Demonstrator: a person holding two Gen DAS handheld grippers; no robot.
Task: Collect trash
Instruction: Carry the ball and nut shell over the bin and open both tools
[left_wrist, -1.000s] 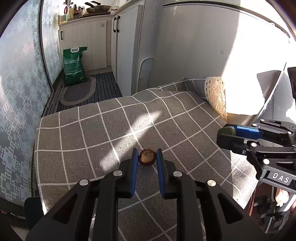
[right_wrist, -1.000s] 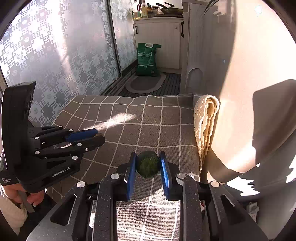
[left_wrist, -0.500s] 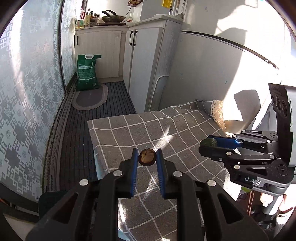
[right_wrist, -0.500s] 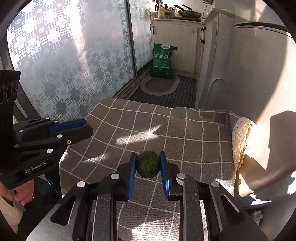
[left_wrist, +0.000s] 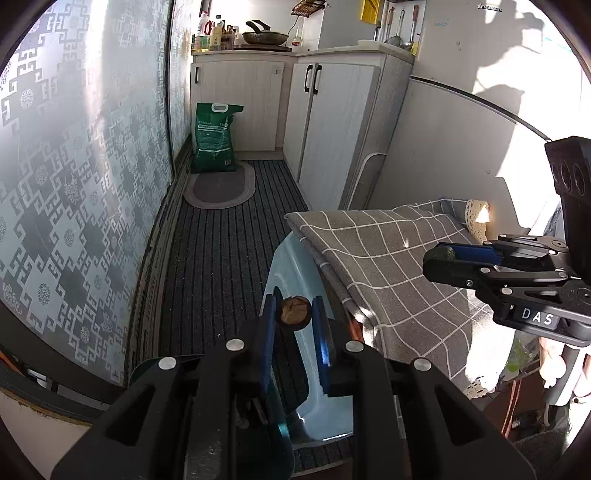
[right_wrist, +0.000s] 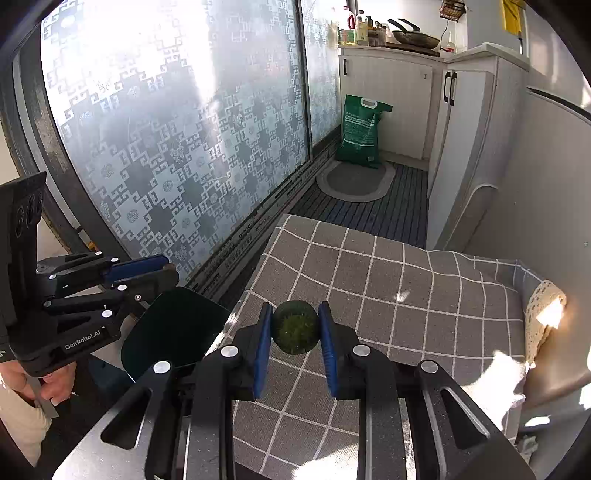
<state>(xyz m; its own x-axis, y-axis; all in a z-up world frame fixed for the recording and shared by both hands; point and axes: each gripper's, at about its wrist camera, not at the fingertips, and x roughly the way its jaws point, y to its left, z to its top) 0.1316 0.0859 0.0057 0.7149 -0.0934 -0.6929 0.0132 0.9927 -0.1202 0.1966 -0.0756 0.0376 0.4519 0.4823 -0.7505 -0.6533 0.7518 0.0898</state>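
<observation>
My left gripper (left_wrist: 294, 312) is shut on a small brown wrinkled nut shell (left_wrist: 294, 310) and holds it in the air beside the left edge of the checked grey tablecloth (left_wrist: 388, 258), above a light blue bin (left_wrist: 291, 266). My right gripper (right_wrist: 295, 326) is shut on a round dark green piece of trash (right_wrist: 295, 327) above the tablecloth (right_wrist: 388, 295). The right gripper also shows in the left wrist view (left_wrist: 439, 258), and the left gripper shows in the right wrist view (right_wrist: 147, 273), over a dark swing lid (right_wrist: 173, 328).
Patterned frosted glass doors (right_wrist: 166, 129) run along the left. A green sack (left_wrist: 216, 138) and an oval mat (left_wrist: 219, 186) lie on the striped floor by white cabinets (left_wrist: 332, 122). A folded lace cloth (right_wrist: 541, 314) lies at the table's right edge.
Both grippers have pulled back and to the left, each still holding its piece. The left gripper has gone from over the tablecloth to past its left edge, above the blue bin.
</observation>
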